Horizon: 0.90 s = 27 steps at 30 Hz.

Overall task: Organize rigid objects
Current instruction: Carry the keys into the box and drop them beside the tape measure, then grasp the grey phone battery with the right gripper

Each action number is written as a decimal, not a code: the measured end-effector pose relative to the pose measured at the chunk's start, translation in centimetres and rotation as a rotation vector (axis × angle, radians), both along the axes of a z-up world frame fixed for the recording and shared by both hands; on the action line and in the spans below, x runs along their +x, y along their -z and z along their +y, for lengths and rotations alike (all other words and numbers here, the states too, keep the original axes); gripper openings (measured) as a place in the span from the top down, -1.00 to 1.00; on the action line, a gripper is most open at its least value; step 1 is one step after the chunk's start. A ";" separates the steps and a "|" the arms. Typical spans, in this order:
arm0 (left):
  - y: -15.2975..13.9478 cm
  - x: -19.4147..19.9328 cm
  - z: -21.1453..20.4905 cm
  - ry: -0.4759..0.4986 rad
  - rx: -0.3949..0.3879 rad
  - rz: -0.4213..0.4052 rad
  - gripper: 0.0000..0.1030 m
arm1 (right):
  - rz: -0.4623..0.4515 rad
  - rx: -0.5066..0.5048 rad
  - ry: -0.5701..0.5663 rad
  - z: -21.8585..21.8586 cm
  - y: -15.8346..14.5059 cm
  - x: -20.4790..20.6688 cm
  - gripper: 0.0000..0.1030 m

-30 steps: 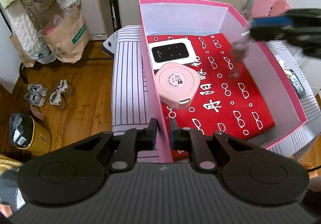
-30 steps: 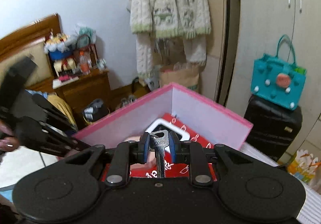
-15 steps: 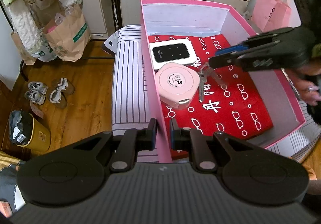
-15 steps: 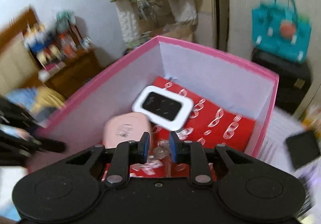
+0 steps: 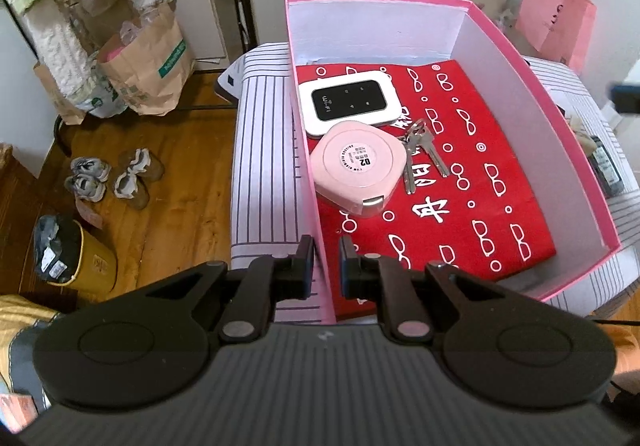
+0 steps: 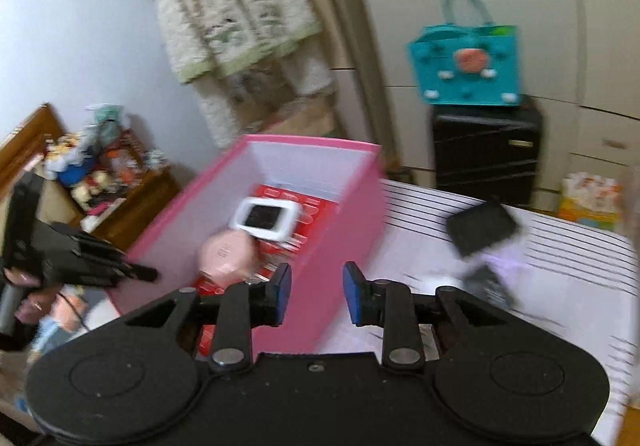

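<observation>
While the left gripper (image 5: 323, 266) is clamping the pink cardboard box's near wall (image 5: 320, 246) — angled downward — the empty right gripper (image 6: 317, 294) is opening beside it.

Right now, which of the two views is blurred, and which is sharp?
Left wrist view: sharp; the keys and the box show clear edges, though straight lines bow. Right wrist view: smeared by motion, mostly the dark things on the striped cloth.

L gripper (image 5: 323, 262) clamped (R gripper (image 6: 317, 296) opening, empty)
</observation>
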<state>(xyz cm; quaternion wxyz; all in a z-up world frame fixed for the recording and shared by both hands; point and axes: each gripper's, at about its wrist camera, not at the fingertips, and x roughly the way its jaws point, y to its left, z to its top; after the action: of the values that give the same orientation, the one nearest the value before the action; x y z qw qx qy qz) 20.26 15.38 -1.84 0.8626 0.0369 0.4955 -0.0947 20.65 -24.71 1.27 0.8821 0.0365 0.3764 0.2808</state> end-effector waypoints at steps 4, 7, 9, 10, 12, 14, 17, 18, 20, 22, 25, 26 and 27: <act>-0.2 -0.2 -0.1 -0.020 0.001 -0.005 0.78 | 0.006 -0.074 0.092 -4.2 1.0 -1.6 0.28; -0.2 -0.3 -0.2 -0.036 0.002 -0.008 0.78 | 0.015 -0.097 0.154 -6.7 2.1 -2.5 0.23; -0.3 -0.1 -0.1 -0.048 -0.006 -0.001 0.78 | 0.018 -0.105 0.188 -8.1 3.0 -3.1 0.12; -0.2 0.0 0.0 -0.053 -0.010 0.001 0.78 | 0.021 -0.110 0.197 -8.5 3.4 -3.3 0.09; -0.3 0.2 -0.1 -0.056 -0.006 0.001 0.78 | 0.021 -0.130 0.212 -9.0 4.3 -3.7 0.06; -0.2 0.2 -0.3 -0.056 0.007 0.001 0.78 | 0.022 -0.157 0.225 -9.1 5.2 -3.7 0.02; -0.1 0.2 -0.7 -0.056 0.031 -0.007 0.78 | 0.037 -0.183 0.245 -9.3 7.0 -3.5 -0.06; -0.1 0.2 -0.8 -0.055 0.036 -0.008 0.78 | 0.041 -0.198 0.250 -9.3 7.6 -3.2 -0.08; -0.1 0.1 -0.9 -0.060 0.038 -0.008 0.78 | 0.042 -0.230 0.261 -9.5 8.6 -3.2 -0.16; -0.2 0.1 -0.9 -0.062 0.039 -0.007 0.78 | 0.039 -0.270 0.262 -9.3 9.5 -2.8 -0.27; -0.2 0.1 -0.9 -0.063 0.041 -0.005 0.78 | 0.060 -0.292 0.249 -9.1 10.4 -2.1 -0.33; -0.2 0.1 -0.9 -0.062 0.042 -0.005 0.78 | 0.067 -0.295 0.248 -9.1 10.7 -1.7 -0.33; -0.2 0.1 -0.9 -0.058 0.046 -0.005 0.78 | 0.073 -0.298 0.248 -9.0 10.9 -1.5 -0.35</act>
<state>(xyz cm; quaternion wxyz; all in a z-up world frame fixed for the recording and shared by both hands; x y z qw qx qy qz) 20.32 14.44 -1.59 0.8653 0.0424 0.4961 -0.0580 19.12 -33.76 -9.67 0.8914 -0.0381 0.4381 0.1095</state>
